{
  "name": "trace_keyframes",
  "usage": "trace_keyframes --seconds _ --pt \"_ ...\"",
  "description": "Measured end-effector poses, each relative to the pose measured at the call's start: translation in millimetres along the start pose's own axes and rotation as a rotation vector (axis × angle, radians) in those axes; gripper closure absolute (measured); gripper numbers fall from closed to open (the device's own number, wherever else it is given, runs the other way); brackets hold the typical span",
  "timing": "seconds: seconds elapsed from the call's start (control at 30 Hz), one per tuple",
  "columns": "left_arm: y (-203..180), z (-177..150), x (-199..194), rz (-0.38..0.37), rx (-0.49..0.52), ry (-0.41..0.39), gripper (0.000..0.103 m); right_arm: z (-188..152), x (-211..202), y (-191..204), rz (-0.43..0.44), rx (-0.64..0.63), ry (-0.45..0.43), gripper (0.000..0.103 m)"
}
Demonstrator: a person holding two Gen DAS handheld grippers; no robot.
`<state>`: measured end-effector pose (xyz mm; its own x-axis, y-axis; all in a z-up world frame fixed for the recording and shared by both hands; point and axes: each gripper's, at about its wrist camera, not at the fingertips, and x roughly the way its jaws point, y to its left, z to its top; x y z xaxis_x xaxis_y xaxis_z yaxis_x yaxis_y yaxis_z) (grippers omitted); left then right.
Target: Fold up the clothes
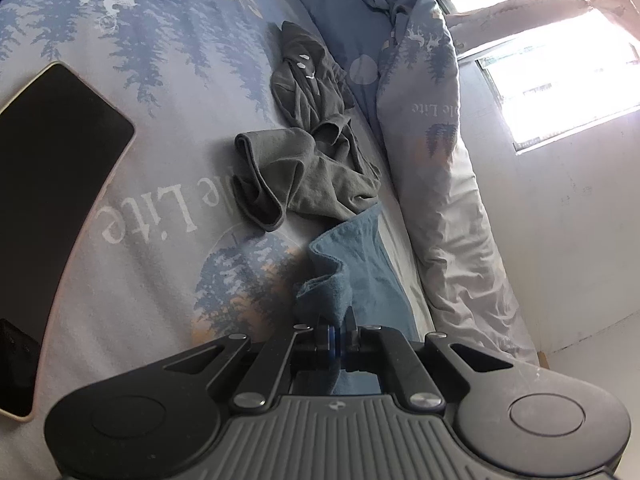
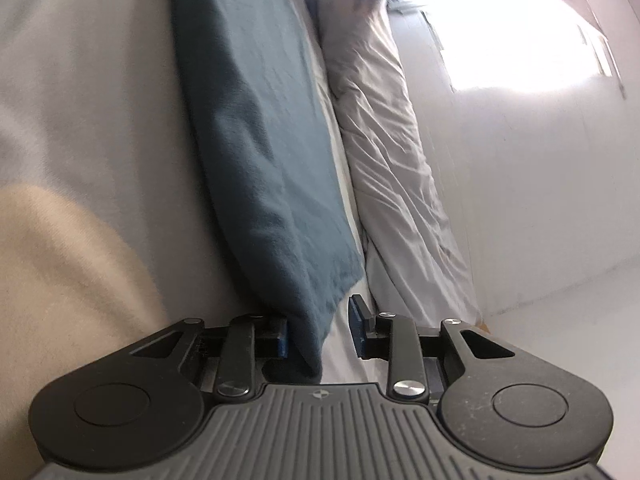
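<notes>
Jaws first: your left gripper (image 1: 335, 334) is clenched on a bunched corner of the blue cloth (image 1: 352, 276), fingers pressed together w/ the fabric pinched between them. Your right gripper (image 2: 320, 334) is spread wide, and the near corner of the same blue cloth (image 2: 264, 152) sits in the gap, touching the left finger (image 2: 282, 340) but apart from the right one, so nothing is gripped on that side.

Left wrist view: the blue cloth lies on the bed sheet (image 1: 160, 200) (grey-blue, printed w/ trees, deer and white lettering), running from your fingers toward the far side along the right of the bed. Just beyond its far edge, touching it, is a crumpled dark grey garment (image 1: 308, 152), unfolded, w/ small white marks near its far end. To the right of both lies a rolled duvet (image 1: 432, 168) in matching print, pushed against the white wall (image 1: 568, 240). A bright window (image 1: 552, 80) is at far right. At left on the sheet, well apart from the clothes, lies a phone (image 1: 60, 152), screen dark; a second dark device (image 1: 16, 368) sits near it at the near left edge.

Right wrist view: the blue cloth stretches flat from near to far, between plain pale bedding (image 2: 100, 120) on the left and the wrinkled duvet (image 2: 392, 160) on the right. Overexposed window glare fills the far right (detail there can't be made out).
</notes>
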<state>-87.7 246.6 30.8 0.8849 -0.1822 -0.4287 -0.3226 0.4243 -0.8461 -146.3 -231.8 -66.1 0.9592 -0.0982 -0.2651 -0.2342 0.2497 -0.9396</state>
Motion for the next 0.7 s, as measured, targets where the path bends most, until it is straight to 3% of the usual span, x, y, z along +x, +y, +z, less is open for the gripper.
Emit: trace_keyframes --seconds 0.2,0.4,0.53,0.7 --pt "3.8 3.1 0.4 -0.01 0.006 0.016 0.103 -1.9 2.9 -5.2 0.06 0.028 0.005 0.095" --pt "8.8 5.3 -4.4 -0.086 -0.03 0.023 0.103 -3.0 8.2 -19.7 0.121 0.097 0.039 0.1" --pt "4.5 7.2 -14.4 -0.146 -0.017 0.029 0.103 -6.1 0.0 -42.5 0.108 0.139 0.031 0.103" --pt "-19.1 4.3 -36.3 -0.241 0.105 0.036 0.103 -3.4 -23.3 -73.6 0.04 0.186 0.006 0.103"
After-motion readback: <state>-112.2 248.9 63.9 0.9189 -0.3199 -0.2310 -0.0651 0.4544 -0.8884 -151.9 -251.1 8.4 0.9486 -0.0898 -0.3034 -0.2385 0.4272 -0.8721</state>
